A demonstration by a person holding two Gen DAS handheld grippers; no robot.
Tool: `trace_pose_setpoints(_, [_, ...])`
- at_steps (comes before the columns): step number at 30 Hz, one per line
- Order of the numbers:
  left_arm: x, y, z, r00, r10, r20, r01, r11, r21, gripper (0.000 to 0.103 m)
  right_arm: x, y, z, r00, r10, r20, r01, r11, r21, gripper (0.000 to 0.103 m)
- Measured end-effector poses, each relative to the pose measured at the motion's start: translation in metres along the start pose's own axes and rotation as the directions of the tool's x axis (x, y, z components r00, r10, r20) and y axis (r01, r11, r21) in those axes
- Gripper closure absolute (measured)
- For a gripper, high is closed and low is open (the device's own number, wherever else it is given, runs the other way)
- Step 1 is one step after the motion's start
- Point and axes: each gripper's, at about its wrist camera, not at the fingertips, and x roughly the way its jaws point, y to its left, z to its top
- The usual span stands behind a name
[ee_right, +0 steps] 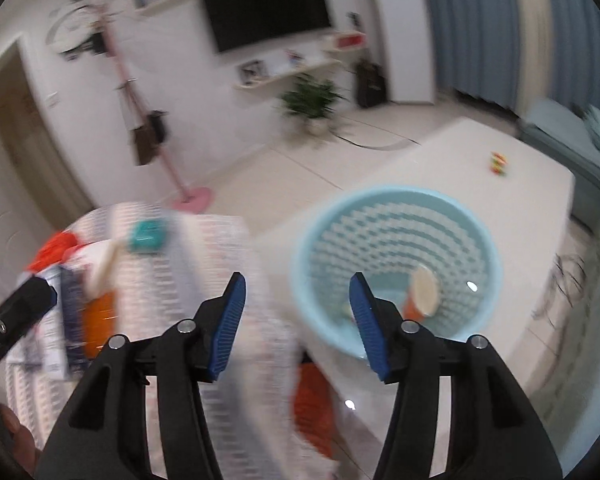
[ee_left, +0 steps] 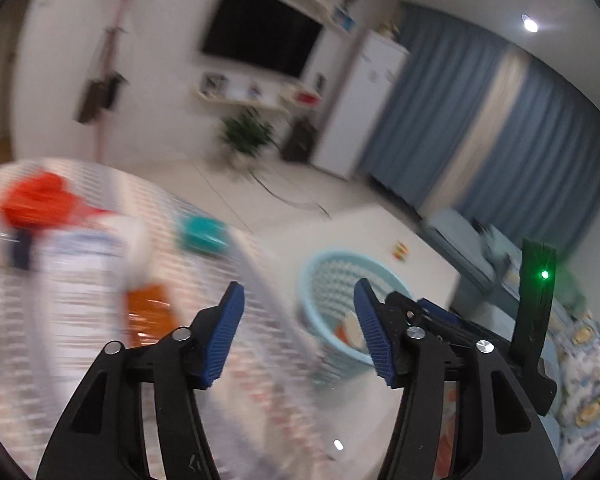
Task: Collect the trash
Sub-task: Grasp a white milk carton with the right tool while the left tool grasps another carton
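Note:
A light blue trash basket (ee_right: 396,216) stands on the floor beside a round table; an orange paper cup (ee_right: 420,296) lies inside it. The basket also shows in the left wrist view (ee_left: 332,276). My right gripper (ee_right: 298,320) is open and empty, above the gap between table and basket. My left gripper (ee_left: 300,328) is open and empty over the table's right edge. On the patterned tablecloth (ee_right: 212,248) lie a red wrapper (ee_left: 40,200), an orange packet (ee_left: 152,312) and a teal box (ee_left: 202,232). Both views are blurred.
The left gripper's body (ee_right: 16,316) enters the right wrist view at the left. A low white table (ee_right: 480,184) with a small toy (ee_right: 499,163) stands behind the basket. A pink coat stand (ee_right: 188,196), a plant (ee_right: 312,100) and a sofa (ee_left: 580,344) are around.

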Motion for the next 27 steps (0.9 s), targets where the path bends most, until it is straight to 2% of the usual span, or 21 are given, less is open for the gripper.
trace_pose_setpoints(2, [-0.024,0.016,0.002,0.996,0.076,0.044,-0.075,0.997,-0.013,0.044,-0.002,0.032,-0.002,0.998,0.058,0.01,-0.057,0.997,-0.054,0.048])
trace_pose_setpoints(6, [-0.066,0.058,0.001,0.959,0.261,0.107,-0.256,0.965,-0.057,0.031,0.0,0.096,-0.013,0.989,0.147,0.012,-0.143,0.978,-0.15,0.033])
trace_pose_setpoints(8, [-0.079,0.081,-0.002,0.928,0.353,0.117,-0.344,0.935,-0.091,0.026,0.003,0.118,-0.017,0.986,0.169,0.006,-0.165,0.971,-0.173,0.029])
trace_pose_setpoints(11, [-0.087,0.111,-0.009,0.862,0.497,0.101,-0.486,0.867,-0.113,0.025,0.016,0.146,-0.026,0.983,0.183,-0.02,-0.184,0.966,-0.184,0.026])
trace_pose_setpoints(13, [-0.086,0.129,-0.015,0.844,0.533,0.061,-0.523,0.843,-0.122,0.023,0.026,0.157,-0.028,0.979,0.2,-0.044,-0.204,0.962,-0.184,0.026])
trace_pose_setpoints(16, [-0.083,0.145,-0.023,0.831,0.557,0.014,-0.551,0.825,-0.123,0.023,0.04,0.172,-0.037,0.977,0.202,-0.073,-0.213,0.959,-0.189,0.026])
trace_pose_setpoints(18, [-0.078,0.148,-0.031,0.808,0.59,0.005,-0.586,0.803,-0.108,0.023,0.048,0.179,-0.041,0.974,0.206,-0.093,-0.22,0.957,-0.191,0.026])
trace_pose_setpoints(21, [-0.066,0.148,-0.036,0.801,0.599,-0.023,-0.598,0.796,-0.089,0.023,0.054,0.184,-0.05,0.966,0.223,-0.132,-0.246,0.95,-0.192,0.024])
trace_pose_setpoints(27, [-0.055,0.157,-0.042,0.775,0.629,-0.05,-0.631,0.773,-0.066,0.024,0.051,0.19,-0.052,0.958,0.254,-0.135,-0.277,0.942,-0.189,0.023])
